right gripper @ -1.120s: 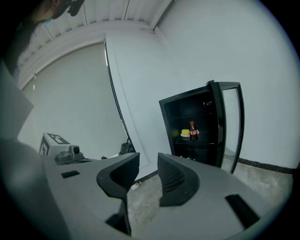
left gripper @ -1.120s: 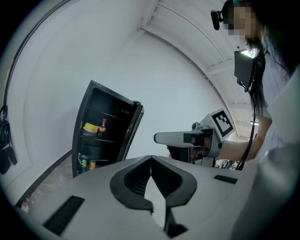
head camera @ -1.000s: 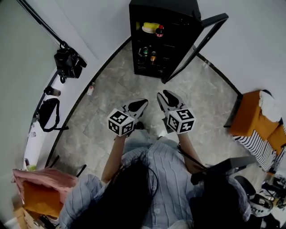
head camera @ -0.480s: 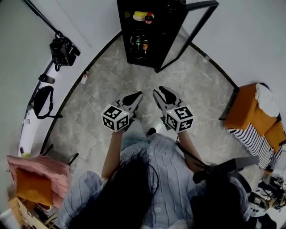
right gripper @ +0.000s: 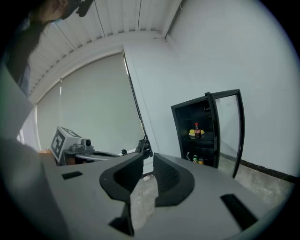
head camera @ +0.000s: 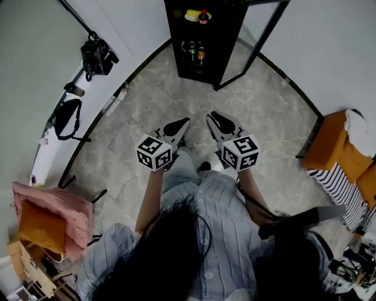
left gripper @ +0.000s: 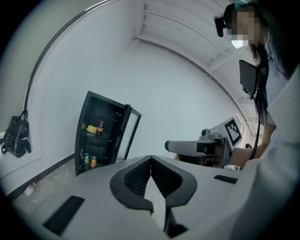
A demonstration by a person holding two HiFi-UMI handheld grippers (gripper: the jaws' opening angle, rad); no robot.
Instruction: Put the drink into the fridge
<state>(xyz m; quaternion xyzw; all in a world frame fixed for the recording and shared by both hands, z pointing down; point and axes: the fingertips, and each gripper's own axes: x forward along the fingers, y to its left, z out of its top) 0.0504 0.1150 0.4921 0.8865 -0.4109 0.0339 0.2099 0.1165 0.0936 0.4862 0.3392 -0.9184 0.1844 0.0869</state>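
Note:
The black fridge stands at the top of the head view with its glass door swung open. A cola bottle stands on an upper shelf beside something yellow, and two cans sit on a lower shelf. Both grippers hang side by side over the floor, well short of the fridge and pointing towards it. My left gripper is shut, its tips meeting on nothing. My right gripper has just been closing; a narrow gap remains and nothing is between the jaws. The right gripper view also shows the bottle.
Black bags hang on the left wall above a long white ledge. A small bottle lies on the floor by that wall. An orange seat stands at the right, a pink and orange bundle at the lower left.
Both grippers have travelled level across the floor with the person. The fridge has slid towards the top edge of the head view, and the person's feet have shifted.

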